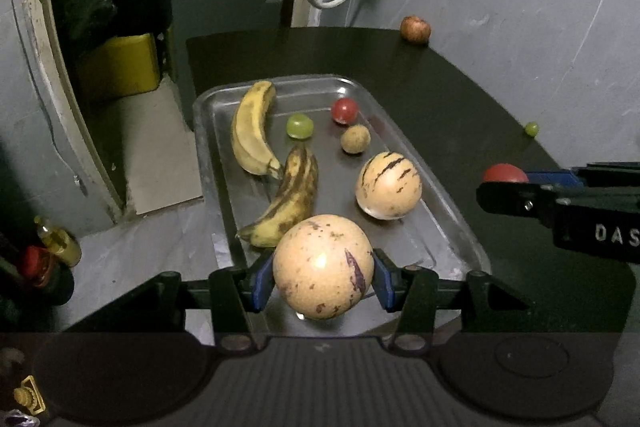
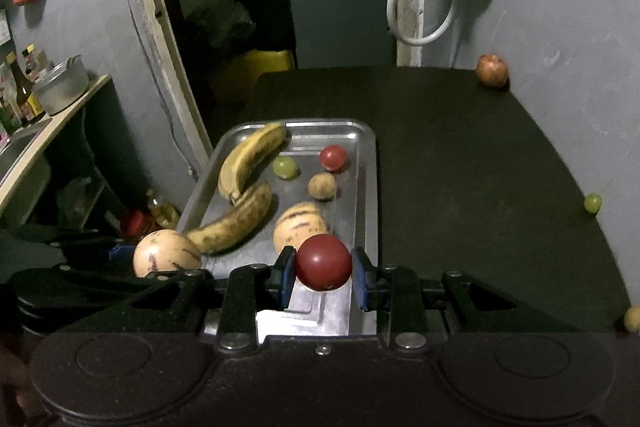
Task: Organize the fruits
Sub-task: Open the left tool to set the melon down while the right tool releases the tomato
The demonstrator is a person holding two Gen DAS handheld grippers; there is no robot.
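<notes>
Fruit lies scattered on the dark table [image 2: 460, 167] outside the tray: a reddish apple [image 2: 492, 70] at the far edge by the wall, a green grape [image 2: 592, 203] at the right edge, and a small yellowish fruit [image 2: 633, 318] at the near right. A white hose [image 2: 416, 7] loops on the wall behind. The metal tray [image 1: 440, 219] holds two spotted bananas [image 1: 256, 131], a green grape in the tray [image 1: 299, 126], a small red fruit [image 1: 344, 110], a small tan ball [image 1: 355, 139] and a striped pale melon [image 1: 388, 185]. The left gripper [image 1: 323, 277] is clamped on a large speckled pale melon [image 1: 323, 265] above the tray's near end. The right gripper [image 2: 323, 277] pinches a red tomato [image 2: 324, 262] over the tray's near right corner. White letters "DAS" show on the right gripper's side in the left wrist view
</notes>
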